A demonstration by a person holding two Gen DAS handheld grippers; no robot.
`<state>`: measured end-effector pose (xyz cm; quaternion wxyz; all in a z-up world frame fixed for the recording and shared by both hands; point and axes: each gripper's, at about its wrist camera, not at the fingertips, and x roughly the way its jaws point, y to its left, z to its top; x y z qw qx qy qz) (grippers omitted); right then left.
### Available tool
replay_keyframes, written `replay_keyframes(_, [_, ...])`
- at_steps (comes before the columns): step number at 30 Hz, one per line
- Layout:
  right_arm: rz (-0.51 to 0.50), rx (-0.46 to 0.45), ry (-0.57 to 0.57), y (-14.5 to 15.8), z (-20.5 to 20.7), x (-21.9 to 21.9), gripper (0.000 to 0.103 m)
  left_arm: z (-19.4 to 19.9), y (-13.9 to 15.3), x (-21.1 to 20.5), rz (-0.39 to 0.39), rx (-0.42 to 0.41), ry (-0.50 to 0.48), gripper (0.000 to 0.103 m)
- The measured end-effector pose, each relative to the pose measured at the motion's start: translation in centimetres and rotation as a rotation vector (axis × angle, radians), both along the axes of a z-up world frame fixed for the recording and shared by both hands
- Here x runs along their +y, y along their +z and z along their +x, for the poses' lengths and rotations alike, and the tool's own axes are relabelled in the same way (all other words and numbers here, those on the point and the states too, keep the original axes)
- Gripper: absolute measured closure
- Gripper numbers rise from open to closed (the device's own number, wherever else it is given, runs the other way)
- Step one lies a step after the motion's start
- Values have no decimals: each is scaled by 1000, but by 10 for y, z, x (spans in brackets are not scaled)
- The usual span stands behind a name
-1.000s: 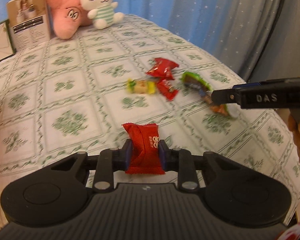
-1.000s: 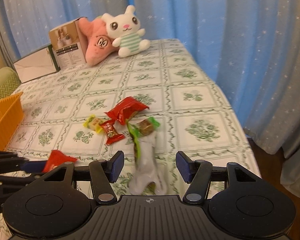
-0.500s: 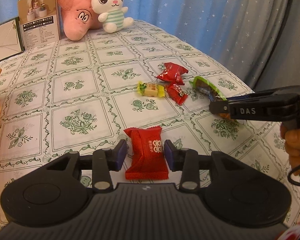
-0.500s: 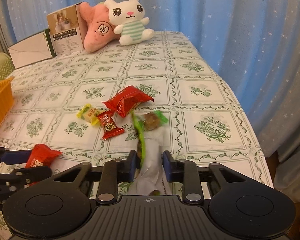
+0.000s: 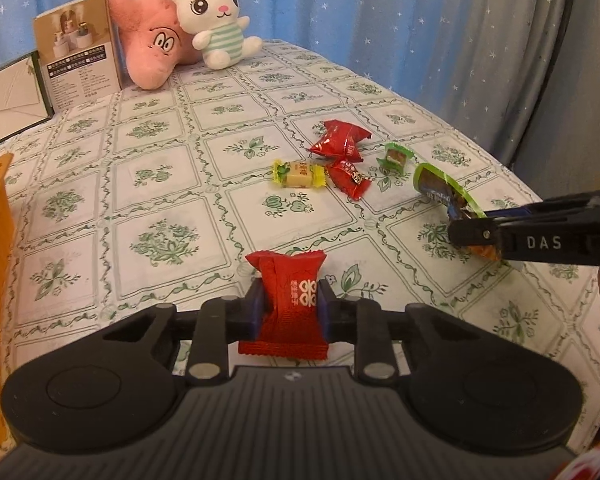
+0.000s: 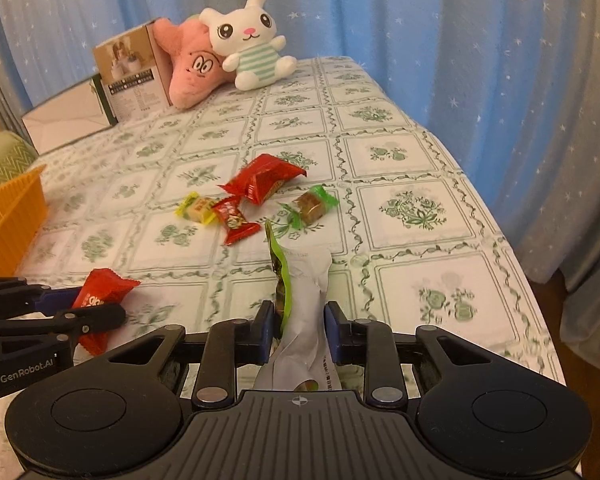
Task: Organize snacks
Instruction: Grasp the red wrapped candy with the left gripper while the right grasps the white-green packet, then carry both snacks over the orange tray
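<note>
Where half a second ago its blue pads stood off the red candy (image 5: 290, 304), the left tool (image 5: 289, 308) now clamps that wrapper at the waist; two white ring marks show on the foil, the small characters beside them too fine to read. The right tool (image 6: 298, 330), wide apart a second ago, has closed on the green-edged snack packet (image 6: 302, 304), gripped upright. Seen from the left, its side reads "DAS"; the left tool's body reads "GenRobot.AI". Beyond, four wrapped candies (image 5: 336, 162) lie clustered on the tabletop (image 5: 160, 184). An orange basket (image 6: 10, 220) sits left. Farthest back, a printed box (image 5: 78, 50) and two plush toys (image 5: 188, 28) stand by the curtain.
</note>
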<state>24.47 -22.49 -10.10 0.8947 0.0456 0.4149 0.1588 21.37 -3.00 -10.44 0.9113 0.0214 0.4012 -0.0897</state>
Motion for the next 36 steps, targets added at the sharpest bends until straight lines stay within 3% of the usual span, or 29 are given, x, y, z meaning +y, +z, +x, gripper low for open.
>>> replay_keyframes(20, [93, -129, 56, 118, -65, 35, 76, -88, 97, 49, -58, -98, 106, 80])
replay_keyframes(36, [160, -133, 156, 142, -130, 99, 76, -166, 131, 105, -75, -131, 223, 80])
